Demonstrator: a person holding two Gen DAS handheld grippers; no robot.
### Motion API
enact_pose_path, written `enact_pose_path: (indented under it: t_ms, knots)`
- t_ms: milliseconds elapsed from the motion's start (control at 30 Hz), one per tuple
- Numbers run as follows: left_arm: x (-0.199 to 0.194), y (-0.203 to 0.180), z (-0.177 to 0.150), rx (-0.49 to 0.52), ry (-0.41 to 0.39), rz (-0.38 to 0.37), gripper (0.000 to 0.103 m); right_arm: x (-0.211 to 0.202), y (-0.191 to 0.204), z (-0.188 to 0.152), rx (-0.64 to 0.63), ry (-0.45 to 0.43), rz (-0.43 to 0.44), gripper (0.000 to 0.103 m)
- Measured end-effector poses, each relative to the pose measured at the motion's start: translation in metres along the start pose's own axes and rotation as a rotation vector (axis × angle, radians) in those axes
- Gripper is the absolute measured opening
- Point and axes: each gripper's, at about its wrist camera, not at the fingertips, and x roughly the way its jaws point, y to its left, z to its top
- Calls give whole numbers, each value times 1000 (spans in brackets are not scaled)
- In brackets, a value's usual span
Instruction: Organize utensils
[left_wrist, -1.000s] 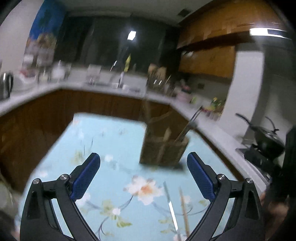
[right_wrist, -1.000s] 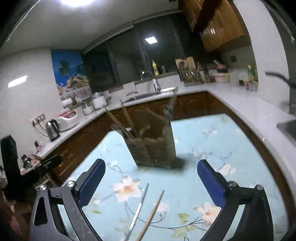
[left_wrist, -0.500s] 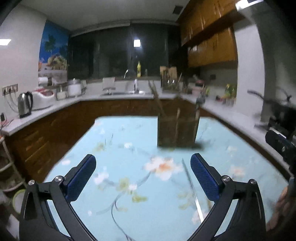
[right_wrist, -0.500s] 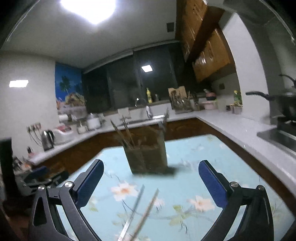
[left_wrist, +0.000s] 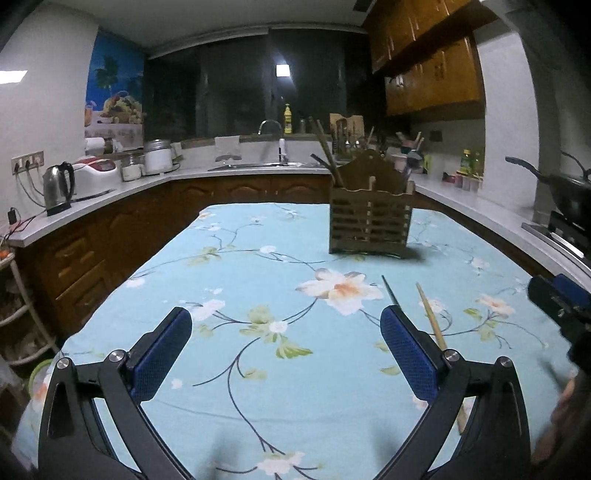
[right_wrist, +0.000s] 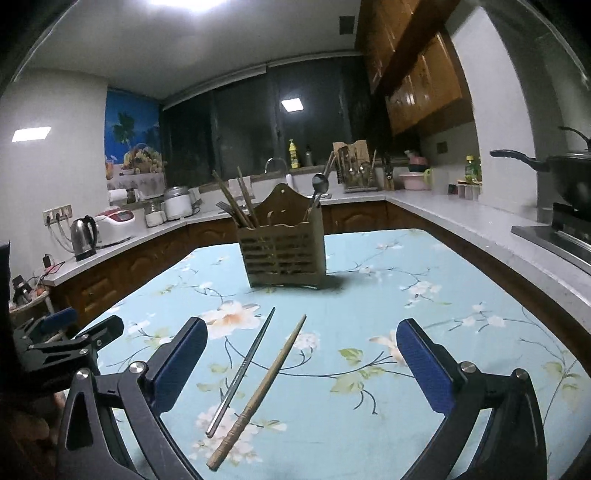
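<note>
Right wrist view: two chopsticks, metal and wooden, are lying loose on the tablecloth near the right gripper. Farther off, the holder is already carrying several utensils (spoon included). Both the right and left gripper are hanging spread, empty.

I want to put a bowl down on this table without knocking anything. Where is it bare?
Bare cloth lies left of the holder, running to the table's left edge, and right of it toward the counter side. It is crowded in front of the holder, where the metal chopstick and wooden chopstick lie side by side.
</note>
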Motion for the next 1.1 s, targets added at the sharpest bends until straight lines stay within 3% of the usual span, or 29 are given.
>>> enact_pose_path:
  t_ms: [533,1100]
  knots:
    - [0,4,6,-13,3,10,103,-3,-22,3,48,-8,-52,103]
    - [0,1,13,-15,-2,9,103,-1,-19,3,28,-6,-43,103]
